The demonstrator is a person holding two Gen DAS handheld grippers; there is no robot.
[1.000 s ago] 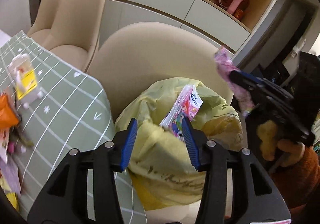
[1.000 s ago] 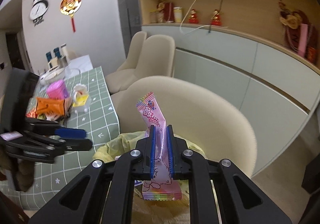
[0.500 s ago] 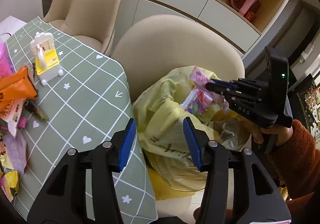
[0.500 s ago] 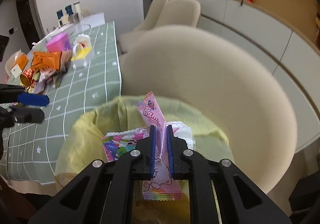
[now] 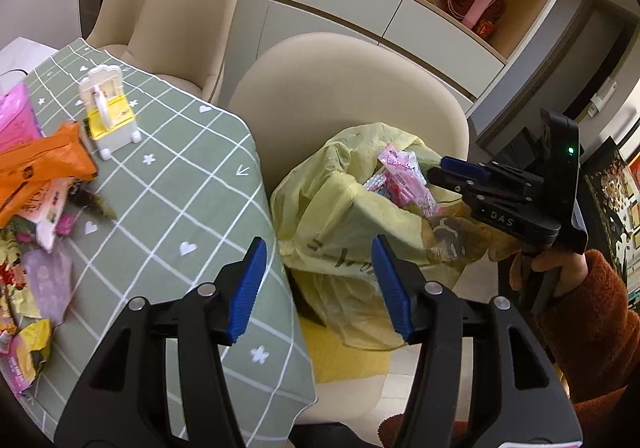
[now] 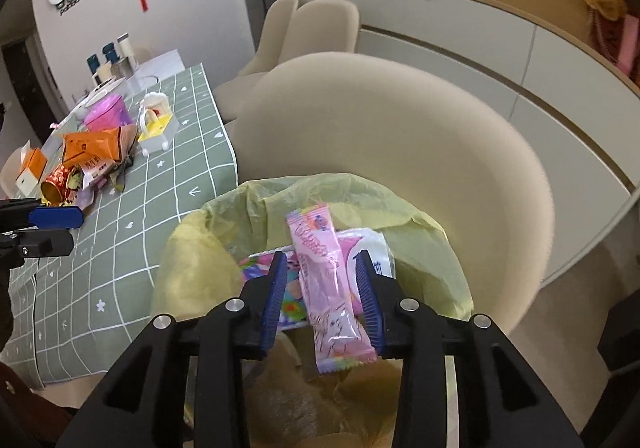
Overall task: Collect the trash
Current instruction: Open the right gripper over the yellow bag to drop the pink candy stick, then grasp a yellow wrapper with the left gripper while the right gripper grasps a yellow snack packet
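Observation:
A yellow trash bag [image 6: 208, 248] stands open on a beige chair [image 6: 400, 151], also in the left wrist view [image 5: 340, 215]. My right gripper [image 6: 322, 298] is open over the bag's mouth; a pink snack wrapper [image 6: 332, 288] lies loose between its fingers, over other wrappers in the bag. In the left wrist view that wrapper [image 5: 404, 177] sits at the tip of the right gripper [image 5: 448, 171]. My left gripper [image 5: 316, 288] is open and empty, above the table's edge beside the bag. More trash [image 5: 36, 175] lies on the green checked tablecloth [image 5: 180, 187].
A small white and yellow toy cart [image 5: 108, 115] stands on the table [image 6: 176, 175] behind an orange packet [image 6: 92, 145] and a pink cup [image 6: 106, 113]. Two more beige chairs [image 5: 180, 19] stand beyond. A white cabinet [image 6: 520, 59] runs along the wall.
My right gripper has opened and let go of the pink wrapper, which now sits loose between the fingers over the bag. My left gripper has drawn back toward the table.

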